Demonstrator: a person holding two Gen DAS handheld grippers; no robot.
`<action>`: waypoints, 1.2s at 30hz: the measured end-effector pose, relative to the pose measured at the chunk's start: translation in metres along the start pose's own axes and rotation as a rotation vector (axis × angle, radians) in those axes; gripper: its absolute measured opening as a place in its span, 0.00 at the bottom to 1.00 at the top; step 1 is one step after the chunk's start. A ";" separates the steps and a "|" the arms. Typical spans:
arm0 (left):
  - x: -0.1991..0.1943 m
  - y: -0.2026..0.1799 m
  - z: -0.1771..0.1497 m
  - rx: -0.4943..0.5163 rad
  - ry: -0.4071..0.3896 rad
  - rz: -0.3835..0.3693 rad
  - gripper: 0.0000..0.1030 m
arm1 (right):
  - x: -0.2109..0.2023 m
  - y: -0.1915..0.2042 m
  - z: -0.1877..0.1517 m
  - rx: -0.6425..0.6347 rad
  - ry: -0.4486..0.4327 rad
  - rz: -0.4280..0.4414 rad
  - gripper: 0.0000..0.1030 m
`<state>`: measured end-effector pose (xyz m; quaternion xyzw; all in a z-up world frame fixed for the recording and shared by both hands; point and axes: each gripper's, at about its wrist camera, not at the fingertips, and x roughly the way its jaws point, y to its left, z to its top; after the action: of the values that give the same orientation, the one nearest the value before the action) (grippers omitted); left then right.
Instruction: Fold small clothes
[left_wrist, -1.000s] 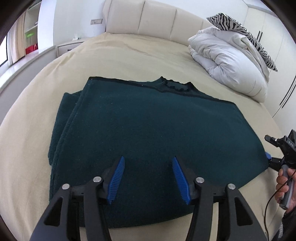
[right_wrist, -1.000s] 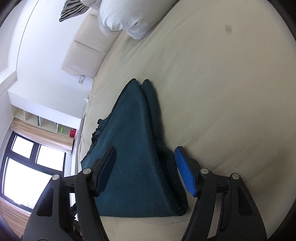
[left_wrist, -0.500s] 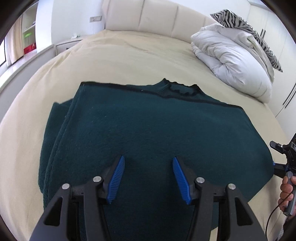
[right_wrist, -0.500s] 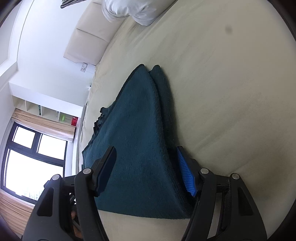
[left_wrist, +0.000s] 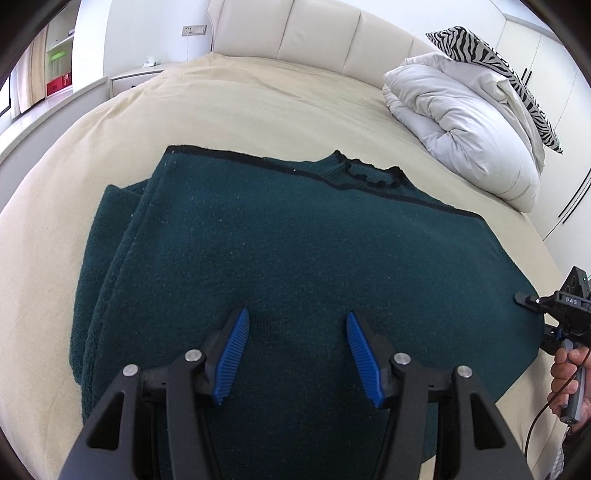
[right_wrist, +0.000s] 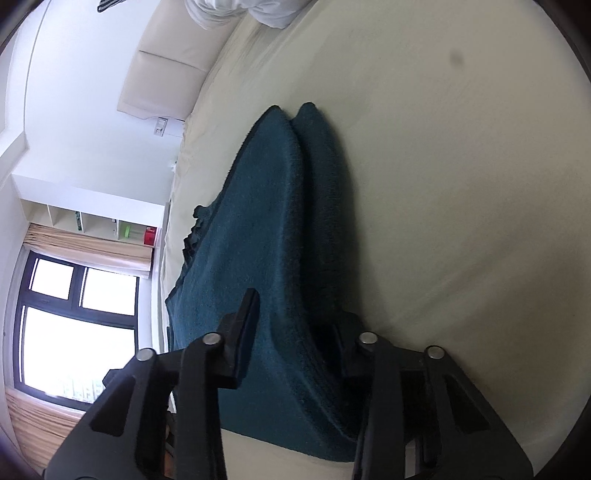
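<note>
A dark green knitted sweater (left_wrist: 295, 236) lies flat on the beige bed, sleeves folded in, collar at the far side. My left gripper (left_wrist: 295, 328) is open, its blue pads just above the sweater's near hem. My right gripper (right_wrist: 295, 317) straddles the sweater's right edge (right_wrist: 273, 236): the jaws have narrowed, with the fabric edge between them. One finger lies on top and the other is hidden under the cloth. It also shows at the right of the left wrist view (left_wrist: 554, 314), held by a hand.
A white duvet (left_wrist: 465, 122) and zebra pillow (left_wrist: 495, 62) lie at the bed's far right by the padded headboard (left_wrist: 332, 37). A nightstand (left_wrist: 136, 77) and shelves stand far left. A window (right_wrist: 77, 325) is beyond the bed.
My right gripper slid onto the sweater's edge and its jaws narrowed around the fabric. My left gripper moved forward over the near hem and stayed open.
</note>
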<state>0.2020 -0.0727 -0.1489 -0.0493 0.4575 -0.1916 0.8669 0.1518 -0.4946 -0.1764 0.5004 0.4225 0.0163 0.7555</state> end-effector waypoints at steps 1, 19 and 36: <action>0.000 0.001 0.000 -0.002 0.001 -0.004 0.57 | 0.001 -0.002 0.000 0.004 -0.002 -0.012 0.21; -0.007 0.051 0.005 -0.242 0.000 -0.258 0.50 | 0.058 0.224 -0.070 -0.626 -0.124 -0.424 0.15; 0.010 0.060 0.033 -0.478 0.096 -0.543 0.71 | 0.170 0.272 -0.179 -1.022 0.184 -0.360 0.29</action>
<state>0.2507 -0.0241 -0.1531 -0.3609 0.4998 -0.3045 0.7261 0.2519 -0.1504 -0.0981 -0.0139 0.5041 0.1336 0.8531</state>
